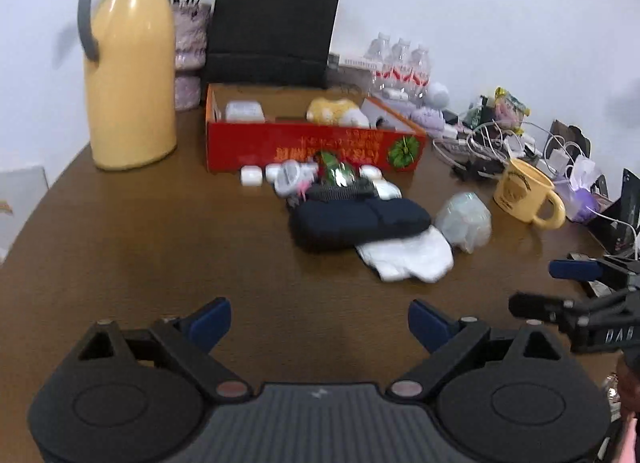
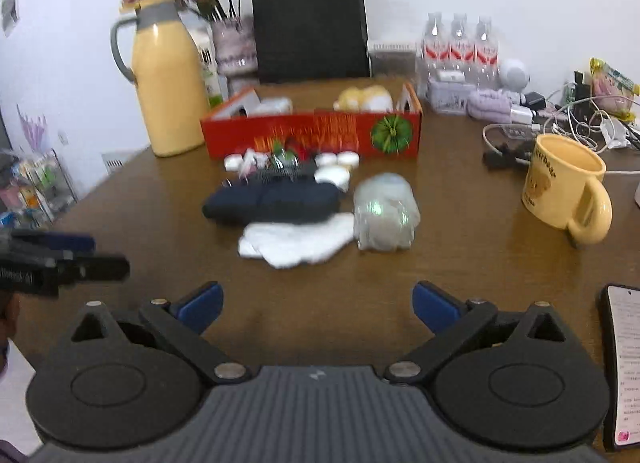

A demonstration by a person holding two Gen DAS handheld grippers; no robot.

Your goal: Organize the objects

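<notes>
A red cardboard box (image 1: 312,151) (image 2: 312,135) stands at the back of the brown table, with a yellow-white soft item (image 1: 336,111) and a white case inside. In front of it lie small white cases (image 1: 251,175), a green-wrapped item (image 1: 336,171), a dark navy pouch (image 1: 356,223) (image 2: 272,201), a white cloth (image 1: 408,257) (image 2: 296,241) and a clear plastic bundle (image 1: 466,221) (image 2: 384,215). My left gripper (image 1: 320,323) is open and empty, well short of the pile. My right gripper (image 2: 318,309) is open and empty too; it shows at the right edge of the left wrist view (image 1: 560,287).
A yellow thermos jug (image 1: 128,75) (image 2: 168,83) stands at back left beside a vase and a black paper bag (image 1: 272,27). A yellow mug (image 1: 524,193) (image 2: 568,191), cables, water bottles (image 2: 460,47) and clutter fill the right. A phone (image 2: 624,367) lies at the near right.
</notes>
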